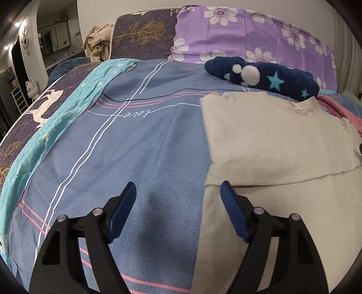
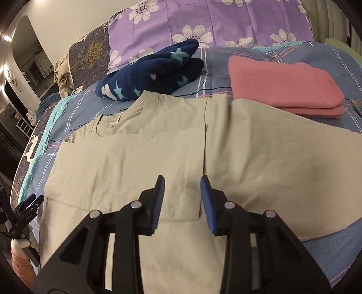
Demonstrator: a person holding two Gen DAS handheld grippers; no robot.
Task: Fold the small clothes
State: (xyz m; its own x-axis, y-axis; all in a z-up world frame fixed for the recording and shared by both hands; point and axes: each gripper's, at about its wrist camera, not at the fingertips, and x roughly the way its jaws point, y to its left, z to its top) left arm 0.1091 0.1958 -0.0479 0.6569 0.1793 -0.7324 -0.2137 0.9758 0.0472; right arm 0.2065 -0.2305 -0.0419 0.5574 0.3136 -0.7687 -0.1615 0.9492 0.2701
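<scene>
The left gripper (image 1: 178,192) is seen released, its two blue-padded fingers (image 1: 234,214) set wide apart with nothing between them, hovering over the blue striped bedspread (image 1: 135,147). Just to the right of its right finger, the left edge of the beige T-shirt (image 1: 271,140) is laid flat on the bedspread, apart from the pads as far as can be told. In the right wrist view, the right gripper (image 2: 182,181) is shown with its jaws partly parted and nothing gripped between them; it is held above the T-shirt (image 2: 158,147), whose sides are folded inward so that two edges meet in a seam running straight ahead of the fingertips. The shirt's collar lies ahead and to the left of this gripper. Further ahead, beyond the collar, a navy fleece garment with stars (image 2: 153,70) is bunched up, and ahead to the right a folded pink cloth (image 2: 282,88) is placed just beyond the shirt's far edge. A purple flowered pillow (image 2: 215,20) is seen at the far end. At the far left of this view the left gripper (image 2: 29,203) is visible, held in a hand (image 2: 22,246).
</scene>
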